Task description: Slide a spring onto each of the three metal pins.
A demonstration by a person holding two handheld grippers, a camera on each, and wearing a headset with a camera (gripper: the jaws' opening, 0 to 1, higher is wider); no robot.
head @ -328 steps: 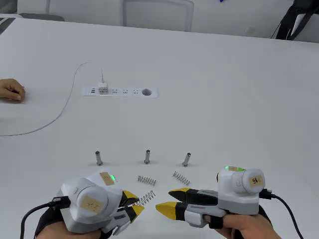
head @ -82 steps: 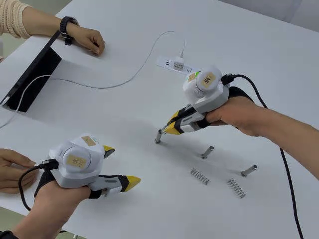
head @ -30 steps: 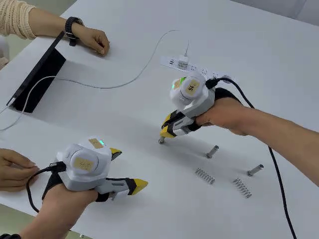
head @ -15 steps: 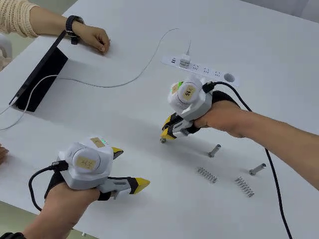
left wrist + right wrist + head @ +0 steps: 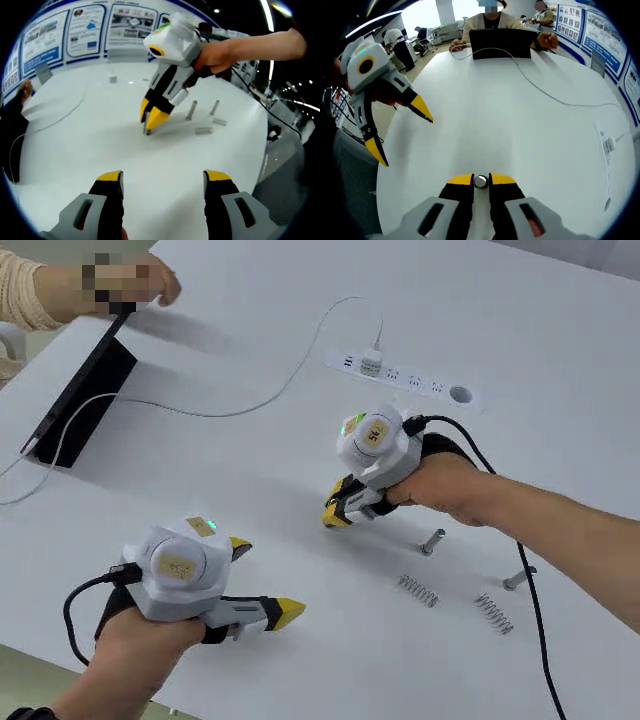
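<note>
I'm pinching my right gripper (image 5: 335, 518) almost shut on the spring (image 5: 146, 131) and bearing down, so that it is threading over the first pin (image 5: 480, 181), well in from every edge of the worktop (image 5: 200, 470). I'm holding my left gripper (image 5: 265, 580) empty by the near edge, jaws wide apart, since the other springs (image 5: 418, 590) are lying beside their bare pins (image 5: 432, 540) toward the right edge.
</note>
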